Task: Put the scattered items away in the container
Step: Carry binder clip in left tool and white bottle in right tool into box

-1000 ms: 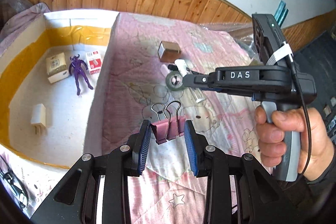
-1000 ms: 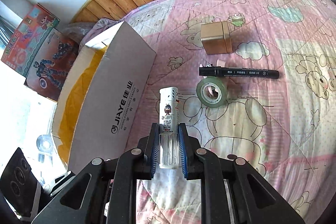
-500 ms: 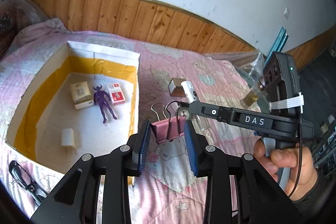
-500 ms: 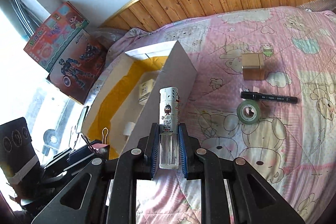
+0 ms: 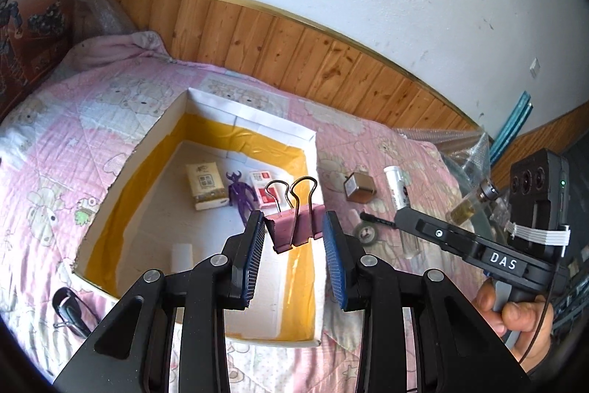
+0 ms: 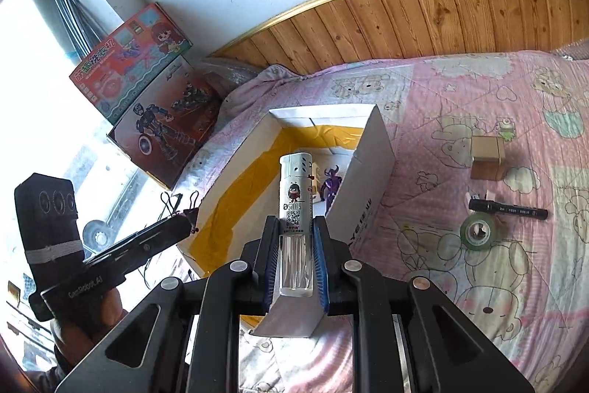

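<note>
- Since a second ago both my grippers have risen and swung over toward the white cardboard box with the yellow-taped inner walls (image 5: 165,150), and my left gripper (image 5: 294,253) has spread: the pink metal binder clip with wire loops (image 5: 294,227) now sits loose between the blue ribbed pads, touching one side at most, seemingly let go above the box so it falls inside.
- My right gripper (image 6: 294,256) stays clenched on the white-capped clear plastic lighter (image 6: 294,205), gripped low on its see-through body so it stands upright, ahead of me over the near box wall.
- Below my left gripper the box already holds a pale tissue packet (image 5: 205,186), a purple horned figurine (image 5: 241,197), a red-and-white packet (image 5: 264,194) and a small white block (image 5: 182,255).
- To my right on the quilted pink bed (image 6: 515,282) lie a glossy green tape roll (image 6: 478,231), a black marker pen (image 6: 510,209) and a brown cardboard cube (image 6: 487,157), not yet tidied.
</note>
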The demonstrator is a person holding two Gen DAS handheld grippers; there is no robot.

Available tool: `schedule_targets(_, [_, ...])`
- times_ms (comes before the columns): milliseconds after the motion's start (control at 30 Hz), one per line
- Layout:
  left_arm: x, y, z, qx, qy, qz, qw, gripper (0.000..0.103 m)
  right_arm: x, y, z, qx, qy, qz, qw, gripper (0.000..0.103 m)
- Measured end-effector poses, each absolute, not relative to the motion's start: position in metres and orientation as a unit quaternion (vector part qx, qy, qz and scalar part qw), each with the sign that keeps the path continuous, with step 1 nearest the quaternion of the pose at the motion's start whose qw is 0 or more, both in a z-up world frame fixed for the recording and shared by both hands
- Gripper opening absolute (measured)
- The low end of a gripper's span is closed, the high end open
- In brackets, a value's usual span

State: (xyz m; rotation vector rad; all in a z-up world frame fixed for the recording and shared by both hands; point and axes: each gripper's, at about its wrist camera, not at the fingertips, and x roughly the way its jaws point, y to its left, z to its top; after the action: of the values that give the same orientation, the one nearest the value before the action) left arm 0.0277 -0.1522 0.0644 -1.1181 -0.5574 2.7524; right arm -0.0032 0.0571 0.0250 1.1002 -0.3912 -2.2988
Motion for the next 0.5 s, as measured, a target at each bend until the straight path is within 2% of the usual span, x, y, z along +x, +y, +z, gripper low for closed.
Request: schedule_targets(500, [-0.010, -0.181, 0.027, -0.426, -0.213, 0.879, 0.034, 0.033, 0.005, 0.012, 0.018, 0.409, -0.082, -0.857, 0.302, 0.019])
